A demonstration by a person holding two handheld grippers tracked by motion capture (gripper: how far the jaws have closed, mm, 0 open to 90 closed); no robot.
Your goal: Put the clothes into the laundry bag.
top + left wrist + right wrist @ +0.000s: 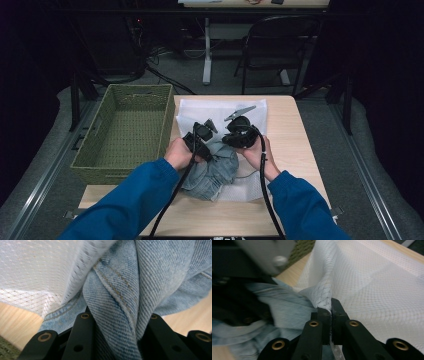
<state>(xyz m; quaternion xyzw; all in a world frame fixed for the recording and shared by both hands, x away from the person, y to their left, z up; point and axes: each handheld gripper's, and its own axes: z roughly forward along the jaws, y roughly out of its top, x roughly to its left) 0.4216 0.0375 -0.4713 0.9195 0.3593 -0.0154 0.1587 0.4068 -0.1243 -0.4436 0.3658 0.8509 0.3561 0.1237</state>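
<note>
- Left gripper [200,141] clamps a bunched fold of the denim garment [212,170], lying at the middle of the wooden table [290,150].
- Right gripper [239,135] pinches the white mesh bag [374,285] edge, jaws nearly together.
- Green woven basket [125,130] sits left.

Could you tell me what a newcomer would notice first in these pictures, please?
At the table's middle, the left gripper clamps a bunched fold of denim garment, while the right gripper pinches an edge of the white mesh bag. To their left stands an open green woven basket.
</note>
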